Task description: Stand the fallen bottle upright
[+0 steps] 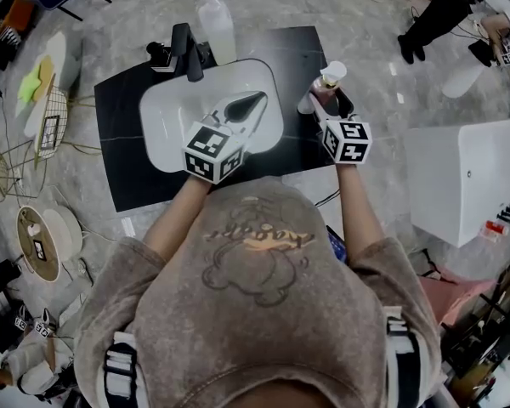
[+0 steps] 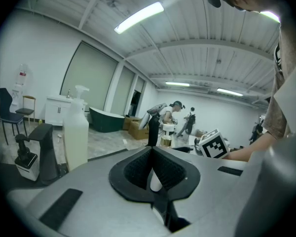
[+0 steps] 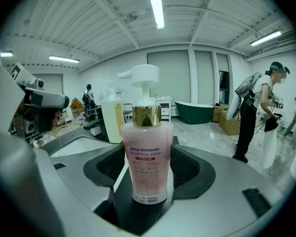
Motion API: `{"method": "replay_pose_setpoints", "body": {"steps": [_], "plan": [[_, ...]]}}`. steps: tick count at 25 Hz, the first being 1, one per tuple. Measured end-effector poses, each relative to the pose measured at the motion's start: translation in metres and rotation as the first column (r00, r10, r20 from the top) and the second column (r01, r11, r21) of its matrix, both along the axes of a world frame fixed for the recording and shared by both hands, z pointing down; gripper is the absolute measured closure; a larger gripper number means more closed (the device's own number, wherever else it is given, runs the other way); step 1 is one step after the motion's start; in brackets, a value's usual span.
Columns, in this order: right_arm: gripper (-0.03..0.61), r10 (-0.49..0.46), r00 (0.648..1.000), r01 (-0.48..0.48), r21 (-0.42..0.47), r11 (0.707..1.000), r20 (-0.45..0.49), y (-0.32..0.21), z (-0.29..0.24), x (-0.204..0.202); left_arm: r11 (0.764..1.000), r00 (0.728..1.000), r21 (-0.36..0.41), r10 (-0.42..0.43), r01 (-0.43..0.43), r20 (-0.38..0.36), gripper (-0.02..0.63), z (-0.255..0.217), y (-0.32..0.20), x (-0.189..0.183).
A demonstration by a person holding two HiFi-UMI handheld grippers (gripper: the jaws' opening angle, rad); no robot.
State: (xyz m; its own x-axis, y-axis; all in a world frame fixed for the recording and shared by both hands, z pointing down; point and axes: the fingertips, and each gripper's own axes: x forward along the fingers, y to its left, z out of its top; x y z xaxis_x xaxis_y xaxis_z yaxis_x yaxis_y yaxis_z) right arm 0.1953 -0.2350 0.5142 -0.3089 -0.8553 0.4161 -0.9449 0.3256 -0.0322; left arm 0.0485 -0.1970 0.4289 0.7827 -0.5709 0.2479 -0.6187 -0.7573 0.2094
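The right gripper (image 1: pixel 330 100) is closed on the pink soap bottle (image 1: pixel 323 87), just right of centre in the upper part of the head view, at the right edge of the black counter (image 1: pixel 127 143); in the right gripper view the bottle (image 3: pixel 147 157) stands upright in the middle of the frame, its sides pressed by the two dark pads (image 3: pixel 185 164), its gold collar and white pump head (image 3: pixel 140 75) above them; whether its base touches the counter cannot be told. The left gripper (image 1: pixel 253 102) is closed and empty, its jaws meeting in a point over the white sink (image 1: pixel 166 117) at the centre of the head view; the left gripper view shows the same jaws together (image 2: pixel 152 149). A black tap (image 1: pixel 184 51) stands at the sink's upper left edge; a tall pale bottle (image 1: pixel 217 22) stands upright just above and right of the tap, at the counter's upper edge.
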Motion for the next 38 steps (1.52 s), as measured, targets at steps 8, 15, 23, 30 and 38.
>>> {"method": "replay_pose_setpoints", "body": {"steps": [8, 15, 23, 30, 38], "plan": [[0.293, 0.002, 1.000, -0.002, -0.003, 1.000, -0.012, 0.013, 0.000, 0.001, 1.000, 1.000, -0.004, -0.001, 0.001, 0.001, 0.595, 0.000, 0.010, -0.001], [0.293, -0.001, 1.000, 0.001, -0.012, 1.000, -0.023, 0.021, 0.002, 0.002, 1.000, 1.000, -0.003, 0.008, -0.008, 0.000, 0.595, 0.000, 0.017, 0.002], [0.295, -0.018, 0.999, 0.017, -0.027, 0.999, -0.026, 0.026, 0.004, 0.002, 1.000, 1.000, -0.008, 0.021, -0.021, -0.006, 0.595, 0.001, 0.026, 0.003], [0.305, -0.017, 0.999, 0.015, -0.048, 0.999, -0.031, 0.031, 0.006, 0.003, 0.999, 0.999, -0.017, 0.041, -0.042, -0.022, 0.595, 0.001, 0.033, 0.005], [0.310, -0.016, 1.000, 0.016, -0.046, 0.999, -0.007, 0.054, -0.013, 0.015, 0.996, 0.995, -0.015, 0.088, -0.089, -0.052, 0.595, -0.010, 0.037, 0.015]]}}
